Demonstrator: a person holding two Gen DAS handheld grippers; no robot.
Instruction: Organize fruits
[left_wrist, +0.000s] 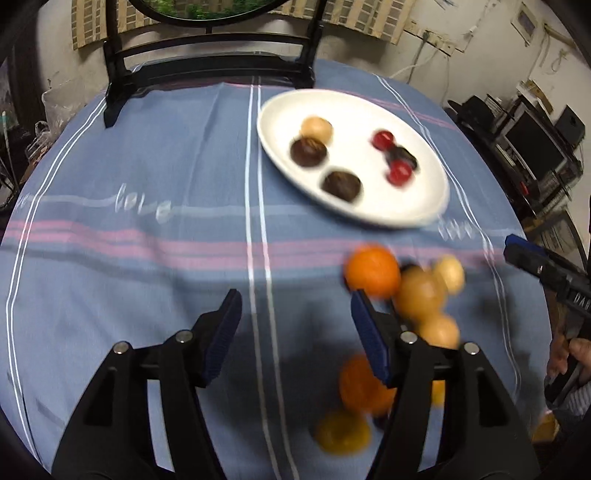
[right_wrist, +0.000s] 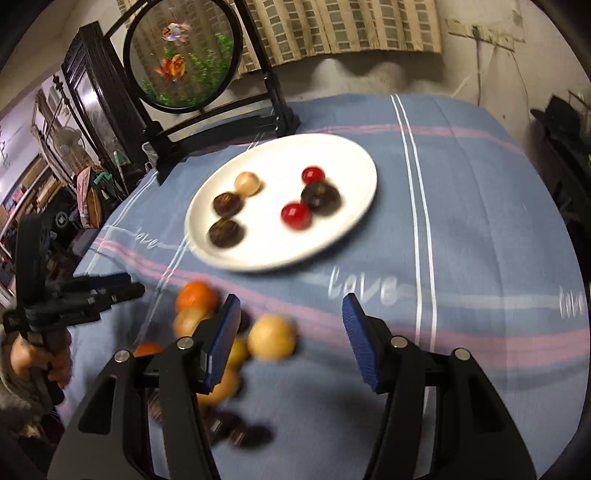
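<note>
A white plate (left_wrist: 280, 122) (right_wrist: 354, 166) lies on the blue tablecloth and holds several small fruits: dark ones, two red ones (right_wrist: 295, 216) and a pale one (right_wrist: 247, 183). A pile of loose fruits lies on the cloth nearer me, with an orange (left_wrist: 373, 271) (right_wrist: 195, 295), tan fruits (left_wrist: 421, 295) (right_wrist: 271, 336) and dark ones (right_wrist: 251, 435). My left gripper (left_wrist: 295, 314) is open and empty, just left of the pile. My right gripper (right_wrist: 290, 317) is open and empty, above the pile's right side. Both views are blurred.
A black stand (left_wrist: 122, 81) (right_wrist: 221, 122) with a round goldfish picture (right_wrist: 183, 55) stands at the table's far edge. The other gripper shows at the right edge of the left wrist view (left_wrist: 546, 269) and the left edge of the right wrist view (right_wrist: 74, 299).
</note>
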